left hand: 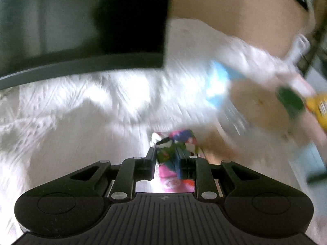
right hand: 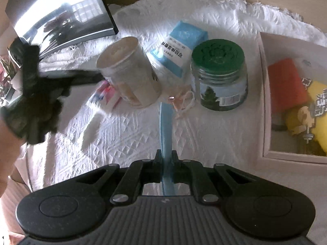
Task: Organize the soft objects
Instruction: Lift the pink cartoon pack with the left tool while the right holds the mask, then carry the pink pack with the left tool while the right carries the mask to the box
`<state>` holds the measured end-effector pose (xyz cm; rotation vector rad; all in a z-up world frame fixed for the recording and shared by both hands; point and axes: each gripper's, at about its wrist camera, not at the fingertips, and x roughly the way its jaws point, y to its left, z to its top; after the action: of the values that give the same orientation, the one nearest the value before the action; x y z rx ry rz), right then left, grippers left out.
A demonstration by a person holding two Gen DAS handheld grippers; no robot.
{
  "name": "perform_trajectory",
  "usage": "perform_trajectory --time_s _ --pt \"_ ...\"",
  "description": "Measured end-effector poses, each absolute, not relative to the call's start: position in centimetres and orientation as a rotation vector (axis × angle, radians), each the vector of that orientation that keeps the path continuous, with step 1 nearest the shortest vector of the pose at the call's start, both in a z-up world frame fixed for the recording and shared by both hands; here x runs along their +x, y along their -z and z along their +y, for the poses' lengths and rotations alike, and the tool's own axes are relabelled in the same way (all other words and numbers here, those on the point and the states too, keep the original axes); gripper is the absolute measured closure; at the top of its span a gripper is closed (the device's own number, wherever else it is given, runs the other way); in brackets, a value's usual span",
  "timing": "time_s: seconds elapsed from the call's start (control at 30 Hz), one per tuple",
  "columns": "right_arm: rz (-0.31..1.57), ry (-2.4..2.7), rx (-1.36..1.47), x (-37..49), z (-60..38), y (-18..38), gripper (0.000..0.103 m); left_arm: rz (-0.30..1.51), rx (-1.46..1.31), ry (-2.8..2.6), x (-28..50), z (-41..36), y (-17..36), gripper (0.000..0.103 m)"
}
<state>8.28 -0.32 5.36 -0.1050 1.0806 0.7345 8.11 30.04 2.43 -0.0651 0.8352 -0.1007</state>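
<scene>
Two grippers are at work over a white textured cloth (right hand: 126, 126). In the blurred left wrist view, the left gripper (left hand: 165, 153) has its jaws pressed against a crumpled multicoloured packet (left hand: 173, 143), pink, blue and green, which sits right between the fingers and sticks out past their tips; its print cannot be read. From the right wrist view, going left to right: one dark framed picture (right hand: 61, 14) leaning at the back, one small pink and white packet (right hand: 106, 96), one pale canister (right hand: 128, 69) tilted on its side, one blue and white box (right hand: 177, 49) with Chinese lettering too small to read, one glass jar with a green lid (right hand: 219, 73) and a tree label with a barcode, and one white tray (right hand: 263, 106) with orange and yellow items inside. The right gripper (right hand: 167, 155) is clamped on one thin blue strip (right hand: 166, 122), which runs forward from between the fingers toward the canister and jar.
</scene>
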Motion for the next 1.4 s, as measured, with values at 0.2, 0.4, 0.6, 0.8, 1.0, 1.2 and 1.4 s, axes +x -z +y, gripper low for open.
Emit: perform_trajectory --time_s 0.2,0.4,0.6,0.8,1.0,1.2,1.4 --pt "0.942 -0.71 -0.205 6.2 0.7 -4.7 0.094 0.82 -0.063 0.004 3.5 28.8 -4.1 0.079" --pt "0.793 -0.677 -0.253 4.0 -1.3 -4.6 0.037 0.716 -0.102 -0.105 1.0 23.9 -6.2 0.077" --pt "0.744 -0.623 -0.284 2.7 -3.2 -3.4 0.033 0.845 0.066 -0.167 3.0 19.6 -2.9 0.077" --pt "0.78 -0.564 -0.216 2.7 -5.3 -1.5 0.023 0.866 0.101 -0.073 3.7 18.0 -1.9 0.029" --pt "0.766 -0.534 -0.216 2.5 -5.9 0.0 0.016 0.793 0.203 -0.24 2.8 17.9 -2.3 0.034" --pt "0.74 -0.532 -0.229 2.0 -5.4 0.8 0.0 0.86 0.124 -0.27 3.8 20.6 -1.5 0.031" --pt "0.734 -0.544 -0.234 2.0 -5.4 0.9 0.0 0.858 -0.056 -0.281 4.9 23.3 -1.3 0.031"
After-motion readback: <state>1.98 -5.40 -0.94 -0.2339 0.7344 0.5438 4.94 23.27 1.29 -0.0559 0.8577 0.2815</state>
